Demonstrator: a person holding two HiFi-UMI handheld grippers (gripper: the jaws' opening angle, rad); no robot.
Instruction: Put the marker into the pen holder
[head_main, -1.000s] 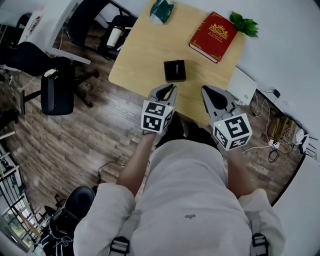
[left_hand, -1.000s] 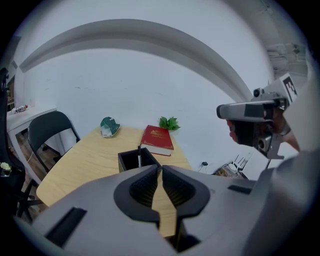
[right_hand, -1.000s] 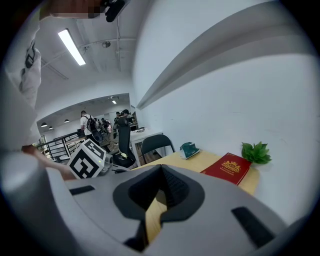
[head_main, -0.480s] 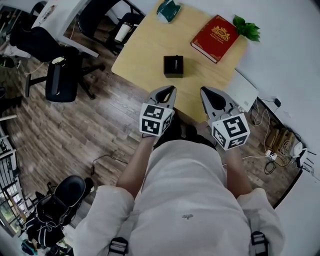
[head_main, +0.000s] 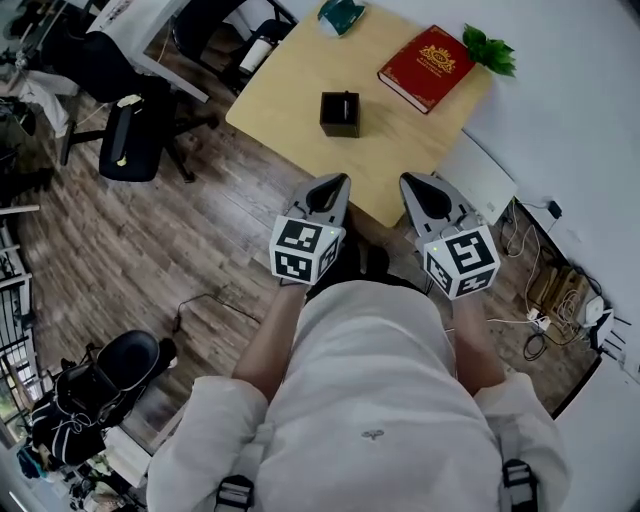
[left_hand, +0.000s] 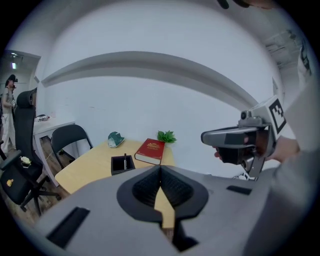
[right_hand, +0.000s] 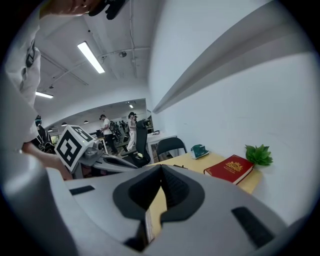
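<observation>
1. Left tongs (left_hand: 161, 170) clenched, tips pressed together with nothing between them; held in the air short of the near edge of the tabletop (head_main: 290, 90).
2. Right tongs (right_hand: 161, 171) likewise clenched and empty, level with the left tongs and just to their right, the two apart.
3. Black pen holder (left_hand: 122, 164) ahead of the left tongs and a little left of their line, well apart from both pairs of tips, upright on the tabletop.
4. Marker (left_hand: 125, 160) seen as a thin dark stick standing inside the pen holder, its top at about the rim.
5. Red book (right_hand: 232, 169) farther ahead, beyond the right tongs and to their right, lying flat on the tabletop.
6. Green plant (right_hand: 259, 155) just behind the book's far corner, against the white wall.
7. Teal object (left_hand: 116, 139) far ahead and left of the left tongs, near the far edge of the tabletop; kind unclear.
8. Black chair (head_main: 130, 150) well to the left of the left tongs, on the wooden floor (head_main: 150, 260).
</observation>
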